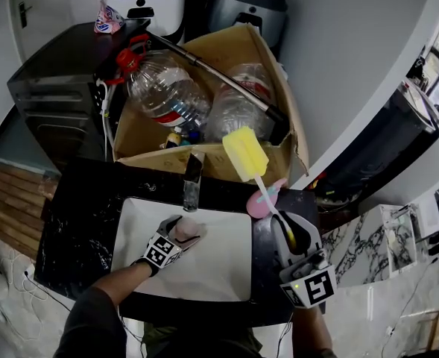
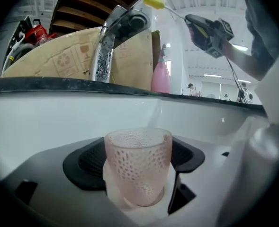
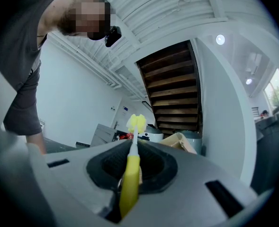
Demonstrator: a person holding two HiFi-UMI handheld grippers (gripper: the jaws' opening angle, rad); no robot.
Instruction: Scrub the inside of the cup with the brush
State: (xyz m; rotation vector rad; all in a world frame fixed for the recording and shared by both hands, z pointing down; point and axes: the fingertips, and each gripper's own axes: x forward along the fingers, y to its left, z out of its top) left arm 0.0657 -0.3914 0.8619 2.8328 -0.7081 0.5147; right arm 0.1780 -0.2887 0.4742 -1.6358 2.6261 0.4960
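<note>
The two jaws of the left gripper (image 1: 178, 233) are closed against the sides of the cup (image 2: 138, 167) and hold it inside the sink (image 1: 226, 267), in front of the faucet (image 1: 193, 181). The left gripper view shows that this cup is pink, with a dotted surface, and that it stands upright with the mouth up. The head view gives it only as a small pink patch.

The jaws of the right gripper (image 1: 294, 237) are closed on the yellow handle of the brush (image 3: 131, 169). This gripper is over the dark counter to the right of the sink. The brush rises from it, and the yellow sponge head (image 1: 246, 154) is beyond the back edge of the sink, before the cardboard box (image 1: 279, 103). A pink bottle (image 1: 262, 200) stands at the back right corner of the sink.

The right gripper view shows neither the sink nor the cup. It shows the brush against a white ceiling, a wooden staircase (image 3: 172, 93) and the person's torso (image 3: 25, 56).
</note>
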